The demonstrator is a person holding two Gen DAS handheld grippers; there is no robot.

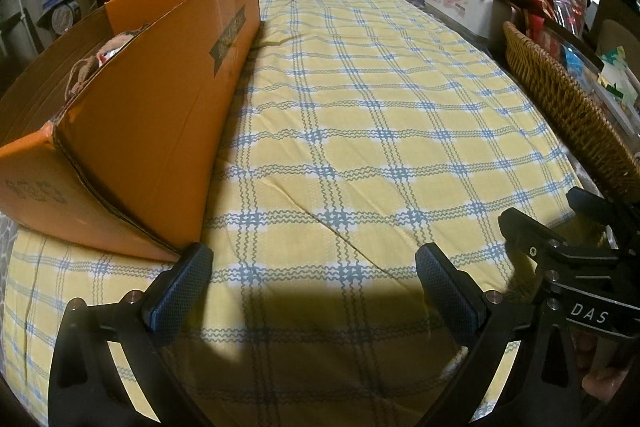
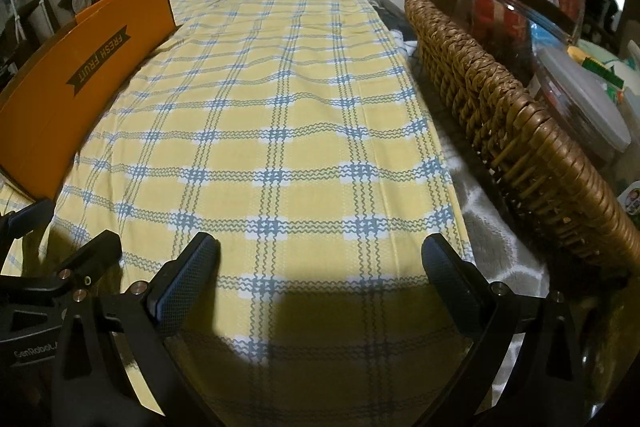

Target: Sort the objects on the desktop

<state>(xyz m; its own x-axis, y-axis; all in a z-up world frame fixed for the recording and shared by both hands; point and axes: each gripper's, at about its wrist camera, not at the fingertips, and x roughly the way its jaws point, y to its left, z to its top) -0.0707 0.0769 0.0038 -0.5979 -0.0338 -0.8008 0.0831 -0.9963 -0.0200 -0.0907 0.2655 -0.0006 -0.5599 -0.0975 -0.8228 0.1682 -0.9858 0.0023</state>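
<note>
On the cloth (image 1: pixel 340 131): nothing loose shows; likely sorted already.
Box (image 1: pixel 152 99): left edge, holding items, kept off the work area.
Basket (image 2: pixel 500 115): right edge, containers behind.
Left gripper (image 1: pixel 314 287): jaws apart, empty, low.
Right gripper (image 2: pixel 320 283): jaws apart, empty.

Both the left gripper (image 1: pixel 314 283) and the right gripper (image 2: pixel 320 277) hover side by side, jaws spread wide, holding nothing.
</note>
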